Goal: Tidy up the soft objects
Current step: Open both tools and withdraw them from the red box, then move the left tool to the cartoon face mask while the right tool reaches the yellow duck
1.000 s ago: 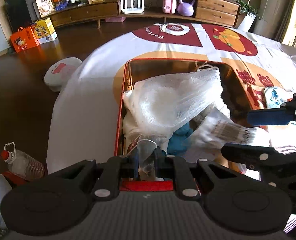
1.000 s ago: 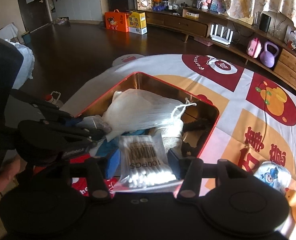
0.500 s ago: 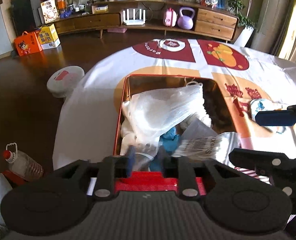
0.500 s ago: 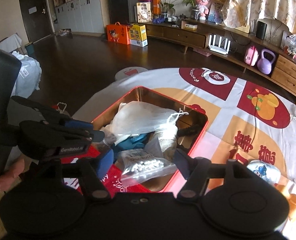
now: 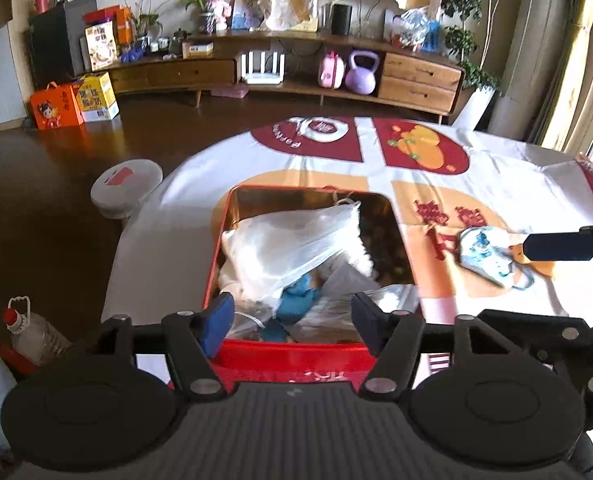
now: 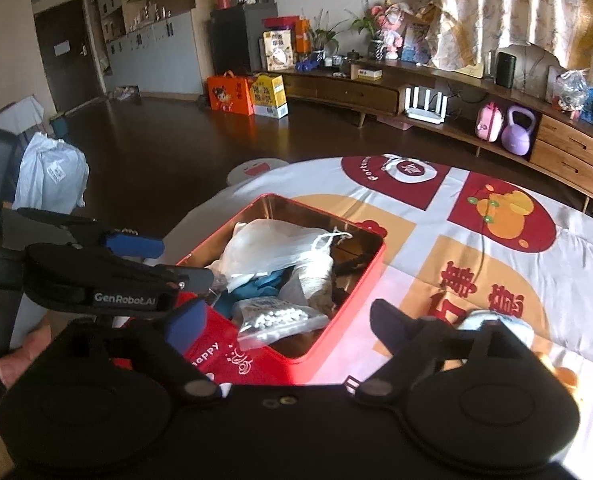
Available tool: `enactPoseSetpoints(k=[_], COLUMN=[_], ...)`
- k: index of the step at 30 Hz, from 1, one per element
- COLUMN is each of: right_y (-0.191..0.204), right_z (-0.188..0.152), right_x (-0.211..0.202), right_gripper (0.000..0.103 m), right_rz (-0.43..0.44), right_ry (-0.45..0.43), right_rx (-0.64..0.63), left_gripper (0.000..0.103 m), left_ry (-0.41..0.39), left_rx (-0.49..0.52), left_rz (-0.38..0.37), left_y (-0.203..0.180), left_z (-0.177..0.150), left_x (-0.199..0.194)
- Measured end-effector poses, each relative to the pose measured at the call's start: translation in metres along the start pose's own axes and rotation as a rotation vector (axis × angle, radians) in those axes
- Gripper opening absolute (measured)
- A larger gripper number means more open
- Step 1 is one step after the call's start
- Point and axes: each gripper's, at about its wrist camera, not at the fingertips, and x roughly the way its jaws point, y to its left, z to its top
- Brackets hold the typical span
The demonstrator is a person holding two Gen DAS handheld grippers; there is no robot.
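Observation:
A red tin box [image 5: 216, 248] [image 6: 360, 304] sits on the patterned tablecloth. It holds a white mesh bag [image 5: 296, 240] [image 6: 272, 248], a blue item [image 5: 296, 300] and a clear bag of cotton swabs [image 6: 276, 320] at its near edge. A small blue-and-white cloth item [image 5: 484, 252] [image 6: 492, 320] lies on the cloth to the right of the box. My left gripper [image 5: 292, 320] is open and empty above the box's near edge. My right gripper [image 6: 284, 320] is open and empty, above the box's near corner.
The round table's edge [image 5: 144, 216] drops to a dark wood floor. A white round robot vacuum [image 5: 126, 184] and an oil bottle [image 5: 32, 328] stand on the floor to the left. A low wooden cabinet [image 5: 296, 76] runs along the far wall.
My right gripper opened and let the swab bag drop into the box. My left gripper also opened, releasing a small clear item. Both grippers drew back and up from the box.

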Motion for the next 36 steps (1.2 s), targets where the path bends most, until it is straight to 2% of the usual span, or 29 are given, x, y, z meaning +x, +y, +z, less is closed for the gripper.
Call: enactPoseSetpoints(k=[4,9,13,20,27,36], right_y=[-0.01,-0.029,-0.049,-0.093,-0.132,-0.181], right_z=[-0.006,-0.018,-0.029,-0.052,-0.072,-0.093], right_x=[-0.016,-0.037,-0.053,-0.067,-0.076,-0.068], right_gripper=[0.097,0.1,0.103,0.103,0.103,0.103], right_rz=[0.008,0.001,-0.028,-0.092,-0.144,-0.186], right_ry=[-0.02,-0.045,-0.057,-0.049,-0.036,0.019], right_rx=[0.025,0.054,0.079,0.149,0.19,0.191], left_gripper=[0.067,0.077,0.081,0.084,0.085,0.085], left_ry=[-0.025,-0.048,-0.058,-0.085,-0.051,0.006], left_rx=[0.012,0.023,0.029,0.05,0.081,0.141], left_rz=[-0.014,-0.04,-0.063,-0.095,-0.139,-0.148], left_y=[-0.015,-0.038,-0.06,-0.102,-0.146,-0.189], left_z=[0.0,0.0,0.001,0.005,0.01,0.015], left_x=[-0.01,-0.016,-0.016,-0.011,0.013,0.058])
